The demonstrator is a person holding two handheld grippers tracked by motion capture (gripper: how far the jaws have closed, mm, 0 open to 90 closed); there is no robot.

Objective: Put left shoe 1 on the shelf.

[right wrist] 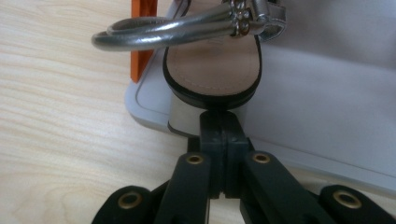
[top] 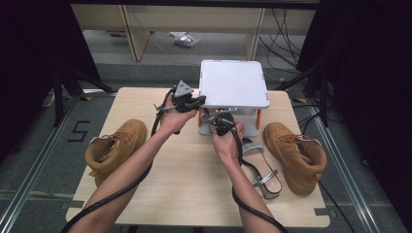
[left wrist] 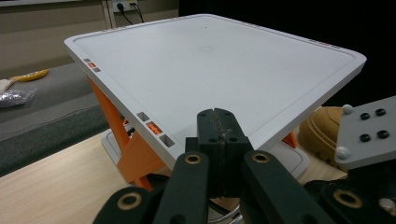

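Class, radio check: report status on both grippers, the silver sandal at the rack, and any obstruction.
Left gripper shut, empty, at white rack's top shelf. Right gripper shut, tip against the silver sandal's heel on the rack's lower tray. Nothing seen blocking.

A silver sandal (right wrist: 212, 70) sits on the lower shelf of the white stand (top: 234, 82), its block heel at the shelf's front edge — tan insole edged in black, a looped metallic strap (right wrist: 163, 31) with a small studded buckle arching over it. The stand has a flat white top plate with a raised rim, carried on orange supports (left wrist: 133, 154) above a pale base, and it stands at the far middle of the wooden table. The matching sandal (top: 262, 170) lies flat on the table in front of the stand, toward the right — toe pointing to the near edge, silver straps across its pale insole.
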